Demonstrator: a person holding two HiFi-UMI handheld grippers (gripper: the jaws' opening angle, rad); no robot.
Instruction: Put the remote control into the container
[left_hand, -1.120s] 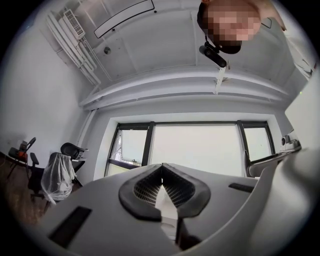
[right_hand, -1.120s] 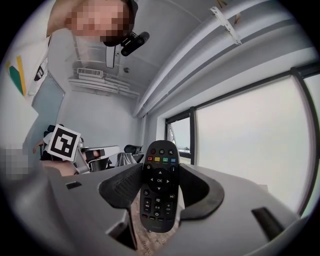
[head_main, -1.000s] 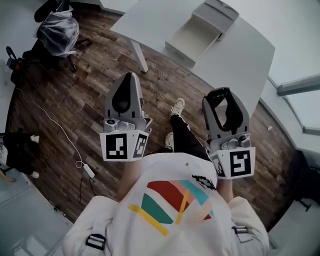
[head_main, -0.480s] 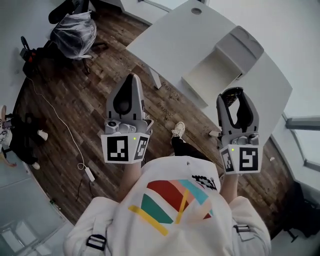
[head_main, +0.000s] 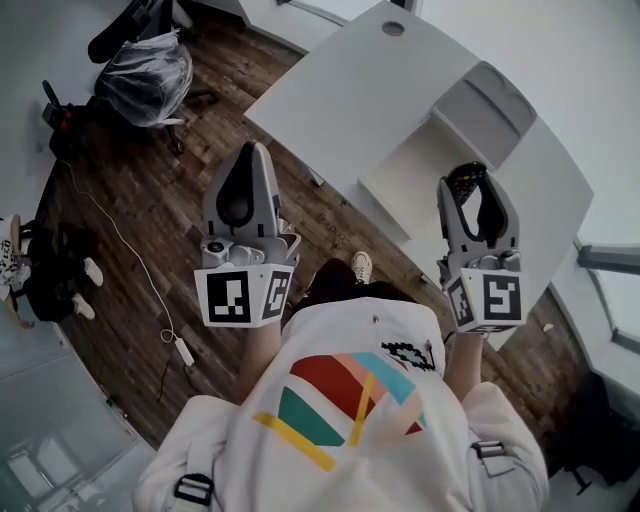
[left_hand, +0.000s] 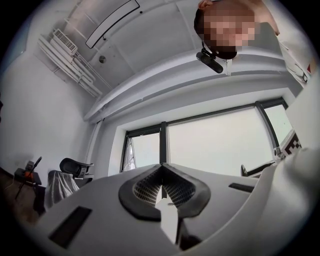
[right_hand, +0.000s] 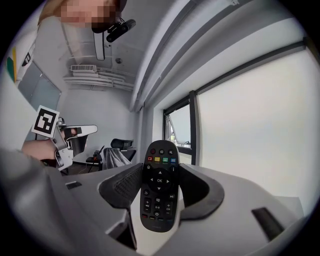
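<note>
A black remote control (right_hand: 160, 192) with coloured buttons stands upright between the pads of my right gripper (right_hand: 161, 171), which is shut on it. In the head view the right gripper (head_main: 475, 172) hovers over the white table (head_main: 340, 90), and the remote control (head_main: 462, 181) at its tip is just right of the container (head_main: 415, 165). That container is an open, empty white box with its lid (head_main: 488, 105) folded back. My left gripper (head_main: 257, 150) hangs over the floor near the table's edge. In the left gripper view the left gripper (left_hand: 161, 167) is shut with nothing in it.
Dark wood floor (head_main: 140, 200) lies under the left gripper. A plastic-covered office chair (head_main: 145, 65) stands at the far left, and a cable with a power strip (head_main: 181, 350) trails on the floor. A large window (right_hand: 250, 115) lies ahead of both grippers.
Both grippers have moved toward the table. The right gripper, still holding the remote control, has gone from over the floor to over the tabletop beside the open box.
</note>
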